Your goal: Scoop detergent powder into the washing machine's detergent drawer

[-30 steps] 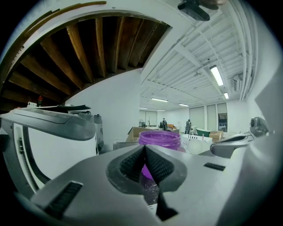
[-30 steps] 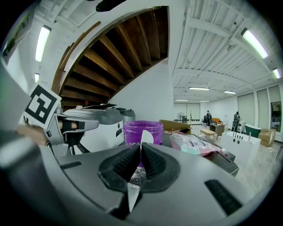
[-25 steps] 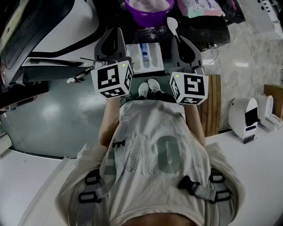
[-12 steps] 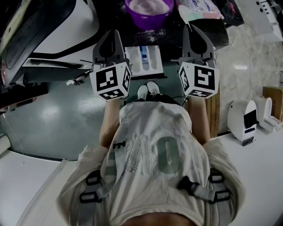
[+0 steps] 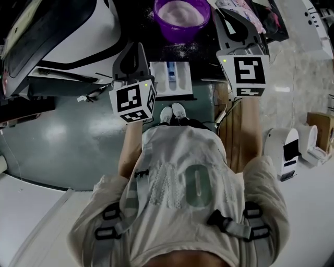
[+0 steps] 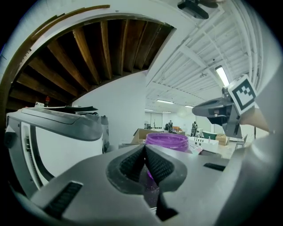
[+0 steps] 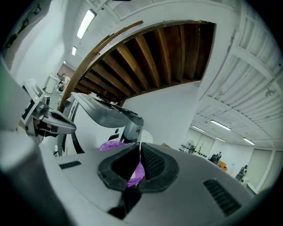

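The purple bowl (image 5: 180, 14) of pale powder stands on the dark machine top. Below it the white detergent drawer (image 5: 171, 78) is pulled out, with a blue insert. My left gripper (image 5: 138, 48) hovers just left of the drawer, shut on nothing; its pads (image 6: 155, 164) meet in front of the bowl (image 6: 167, 141). To the right of the bowl, my right gripper (image 5: 226, 12) is raised and shut. A thin white sliver, the spoon (image 7: 139, 149), shows between its pads, with the bowl (image 7: 110, 145) beyond. In the head view the spoon is hidden.
The white washing machine with its dark door (image 5: 62, 31) fills the upper left. A pack of wipes (image 5: 245, 10) lies right of the bowl. A wooden slatted board (image 5: 237, 122) and white appliances (image 5: 284, 151) stand at the right. The person's torso fills the lower middle.
My right gripper moved right and forward from beside the drawer to the spoon and shut on it. The spoon no longer lies next to the bowl. The left gripper barely moved.
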### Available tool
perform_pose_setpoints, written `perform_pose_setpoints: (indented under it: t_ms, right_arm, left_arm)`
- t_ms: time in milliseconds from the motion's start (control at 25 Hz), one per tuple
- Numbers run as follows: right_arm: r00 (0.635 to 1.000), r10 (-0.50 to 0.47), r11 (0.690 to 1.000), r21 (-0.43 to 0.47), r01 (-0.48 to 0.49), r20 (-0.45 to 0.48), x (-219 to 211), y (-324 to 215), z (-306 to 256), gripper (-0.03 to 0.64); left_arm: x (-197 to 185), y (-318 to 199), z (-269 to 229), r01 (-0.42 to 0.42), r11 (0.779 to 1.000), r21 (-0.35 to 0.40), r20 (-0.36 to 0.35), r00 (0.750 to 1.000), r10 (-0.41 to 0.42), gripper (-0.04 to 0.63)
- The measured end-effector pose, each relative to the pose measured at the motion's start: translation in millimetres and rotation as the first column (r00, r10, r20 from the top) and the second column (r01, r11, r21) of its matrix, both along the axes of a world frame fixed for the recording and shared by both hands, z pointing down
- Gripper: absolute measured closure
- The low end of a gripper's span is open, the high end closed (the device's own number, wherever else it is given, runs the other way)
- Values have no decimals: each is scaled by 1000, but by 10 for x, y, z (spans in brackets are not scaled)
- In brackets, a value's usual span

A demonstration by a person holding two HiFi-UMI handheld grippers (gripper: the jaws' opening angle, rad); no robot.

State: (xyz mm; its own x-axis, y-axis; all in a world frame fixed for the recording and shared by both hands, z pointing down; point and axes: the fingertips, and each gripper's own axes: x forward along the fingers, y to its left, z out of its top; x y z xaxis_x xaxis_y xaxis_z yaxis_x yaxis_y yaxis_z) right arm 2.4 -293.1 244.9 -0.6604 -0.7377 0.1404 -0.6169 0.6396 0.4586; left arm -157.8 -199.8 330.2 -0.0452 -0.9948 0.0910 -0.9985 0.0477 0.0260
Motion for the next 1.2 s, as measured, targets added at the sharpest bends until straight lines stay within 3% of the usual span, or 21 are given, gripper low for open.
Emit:
perform_pose_setpoints:
  t_ms: [160,280,560,840,1200]
  right_arm:
    - [989,-105,992,-75,98,-101,-210,-124,65,607]
    - [960,-178,980,-125,154,-214,-327,-215,199,606]
    - [825,-274,959,-208,194,-494,-432,-463,633,606]
    - [692,-356,928,-323,183,-628,-480,-594,1056,607]
    - [598,-415,889,-444,107,-686,-463,-654,1249,606]
  left_arm:
    - [-60,16,45,20,1000,-9,-1,1000,-20,574]
    - [-113,37,90,37,999,-18,-7,999,-37,574]
    - [-213,67,265,65,996,-61,-33,997,-67,574]
    - [-289,94,437,89,991,-96,-66,993,-95,574]
    - [-322,178,661,115,985,-131,-114,985,-130,574]
